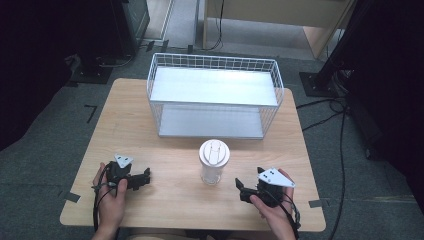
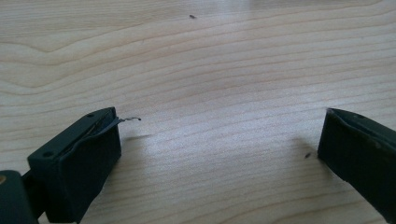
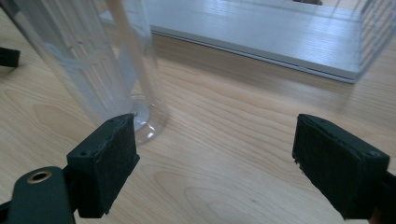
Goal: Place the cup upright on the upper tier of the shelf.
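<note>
A lab-like recording room: grey carpet [image 1: 45,150], floor cables [image 1: 325,120], dark equipment stands [image 1: 320,80].

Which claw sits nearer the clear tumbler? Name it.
The right claw: the tumbler stands just beyond its jaw, while the left claw rests farther off across bare table.

You are working at a light wooden table [image 1: 165,200] that stands on grey carpet [image 1: 360,170], with dark tape marks [image 1: 90,112] stuck to the floor at your left. Black cables [image 1: 330,112] trail over the carpet to your right, beside a black stand base [image 1: 320,82]. Beyond the table a pale wooden cabinet [image 1: 280,15] catches the light, and both far sides fall into deep shadow.
</note>
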A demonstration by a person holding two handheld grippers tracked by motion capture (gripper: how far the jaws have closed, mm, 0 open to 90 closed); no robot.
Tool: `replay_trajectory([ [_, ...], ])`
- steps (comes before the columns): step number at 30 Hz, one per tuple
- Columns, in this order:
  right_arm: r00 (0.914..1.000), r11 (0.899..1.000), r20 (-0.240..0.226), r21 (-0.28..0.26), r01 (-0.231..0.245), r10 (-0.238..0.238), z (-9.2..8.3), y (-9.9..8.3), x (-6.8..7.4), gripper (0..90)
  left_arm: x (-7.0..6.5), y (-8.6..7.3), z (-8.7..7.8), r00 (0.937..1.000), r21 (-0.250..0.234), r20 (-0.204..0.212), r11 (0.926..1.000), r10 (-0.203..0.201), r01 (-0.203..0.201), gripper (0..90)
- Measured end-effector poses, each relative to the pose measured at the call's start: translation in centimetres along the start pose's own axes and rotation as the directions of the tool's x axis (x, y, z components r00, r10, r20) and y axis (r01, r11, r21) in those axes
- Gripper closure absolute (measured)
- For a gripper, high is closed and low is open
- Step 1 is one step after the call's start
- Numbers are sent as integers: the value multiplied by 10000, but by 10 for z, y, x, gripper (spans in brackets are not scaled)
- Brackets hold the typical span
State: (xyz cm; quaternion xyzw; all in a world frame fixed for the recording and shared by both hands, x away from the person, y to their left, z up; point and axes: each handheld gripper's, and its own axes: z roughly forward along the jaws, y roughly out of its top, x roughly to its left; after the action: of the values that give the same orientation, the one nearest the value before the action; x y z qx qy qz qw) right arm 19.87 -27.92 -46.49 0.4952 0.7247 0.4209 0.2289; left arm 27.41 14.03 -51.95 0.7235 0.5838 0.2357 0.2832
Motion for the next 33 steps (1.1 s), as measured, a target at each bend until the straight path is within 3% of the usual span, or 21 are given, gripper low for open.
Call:
replay_trajectory([
  [18,9943,9991,-1045,-390,158,-198,23,7,39,140,0,0,0,10000,0,0,10000,-17,17,0],
  [24,9924,9973,-1184,-692,247,-328,28,10,49,140,0,0,0,10000,-6,53,10000,33,-33,0],
  [33,9947,9949,-1018,-1004,65,-168,43,18,61,140,0,0,0,10000,-5,50,10000,38,-38,0],
])
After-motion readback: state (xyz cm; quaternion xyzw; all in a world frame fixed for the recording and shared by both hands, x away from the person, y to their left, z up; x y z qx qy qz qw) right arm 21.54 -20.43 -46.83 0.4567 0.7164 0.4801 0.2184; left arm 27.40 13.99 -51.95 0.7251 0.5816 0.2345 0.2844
